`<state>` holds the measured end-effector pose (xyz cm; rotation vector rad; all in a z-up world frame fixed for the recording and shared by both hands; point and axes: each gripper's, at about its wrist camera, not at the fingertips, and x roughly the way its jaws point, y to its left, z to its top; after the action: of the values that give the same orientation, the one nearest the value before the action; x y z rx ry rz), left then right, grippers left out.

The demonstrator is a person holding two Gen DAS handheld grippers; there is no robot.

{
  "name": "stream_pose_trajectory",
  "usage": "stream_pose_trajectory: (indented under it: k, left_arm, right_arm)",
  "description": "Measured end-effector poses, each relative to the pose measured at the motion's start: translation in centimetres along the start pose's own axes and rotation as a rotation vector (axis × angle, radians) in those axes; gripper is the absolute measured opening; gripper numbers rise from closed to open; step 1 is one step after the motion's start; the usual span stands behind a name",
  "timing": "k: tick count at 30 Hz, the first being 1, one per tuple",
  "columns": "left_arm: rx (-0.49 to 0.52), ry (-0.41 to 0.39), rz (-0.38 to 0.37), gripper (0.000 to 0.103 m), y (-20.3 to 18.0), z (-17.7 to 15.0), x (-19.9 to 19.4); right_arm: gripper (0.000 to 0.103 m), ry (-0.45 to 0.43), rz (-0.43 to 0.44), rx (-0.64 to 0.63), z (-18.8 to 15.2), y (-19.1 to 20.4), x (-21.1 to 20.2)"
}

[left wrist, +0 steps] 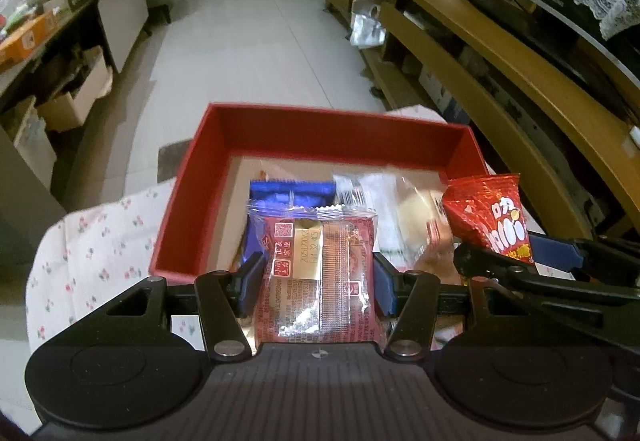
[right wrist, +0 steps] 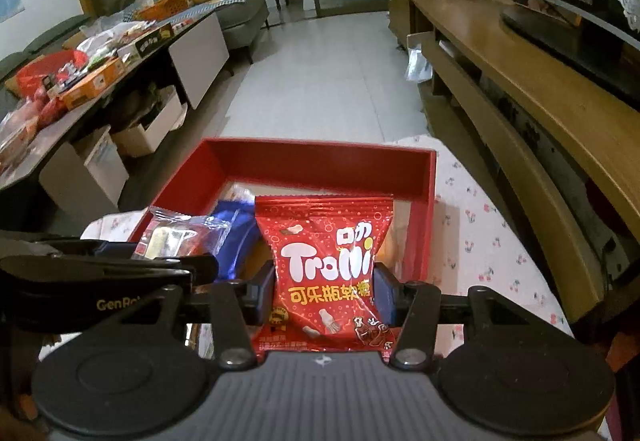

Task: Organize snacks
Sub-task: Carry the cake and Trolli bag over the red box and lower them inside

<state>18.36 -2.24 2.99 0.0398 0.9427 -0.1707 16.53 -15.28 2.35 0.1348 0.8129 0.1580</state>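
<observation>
A red box (left wrist: 320,129) stands on a floral cloth; it also shows in the right wrist view (right wrist: 320,155). Inside lie a blue packet (left wrist: 280,193) and clear-wrapped snacks (left wrist: 392,209). My left gripper (left wrist: 318,277) is shut on a dark red pastry packet (left wrist: 316,273), held over the box's near edge. My right gripper (right wrist: 326,291) is shut on a red Trolli gummy bag (right wrist: 326,261), also over the near edge. The Trolli bag shows at the right of the left wrist view (left wrist: 490,217), and the pastry packet at the left of the right wrist view (right wrist: 176,237).
The floral cloth (right wrist: 488,241) covers the table under the box. A wooden TV cabinet (right wrist: 520,81) runs along the right. A cluttered low table (right wrist: 100,61) with boxes and snacks stands left. Tiled floor (left wrist: 260,33) lies beyond.
</observation>
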Motion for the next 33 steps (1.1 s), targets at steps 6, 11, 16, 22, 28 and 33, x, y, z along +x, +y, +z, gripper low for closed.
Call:
stream_pose_trajectory:
  k: [6,11,16,22,28,33]
  left_arm:
    - [-0.005,-0.009,0.009,0.063,0.0,1.5,1.4]
    - [-0.008,-0.013,0.018,0.063,0.1,2.4,2.6]
    - [-0.013,-0.003,0.024,0.062,0.0,2.9,4.0]
    - [-0.025,0.022,0.032,0.062,0.0,2.9,5.7]
    - [-0.034,0.045,0.054,0.062,0.2,2.6,7.2]
    - [-0.038,0.054,0.06,0.062,0.4,2.5,7.9]
  right_arm:
    - [0.053,-0.006,-0.005,0.009,1.3,-0.4,1.8]
    - [0.053,-0.009,-0.009,0.014,2.2,-0.8,3.1]
    - [0.053,0.001,-0.013,0.024,2.6,-1.4,4.5]
    - [0.053,0.022,-0.023,0.023,2.5,-1.7,6.3]
    - [0.053,0.048,-0.031,0.014,2.5,-1.6,8.0]
    - [0.054,0.055,-0.041,0.0,2.4,-1.2,8.7]
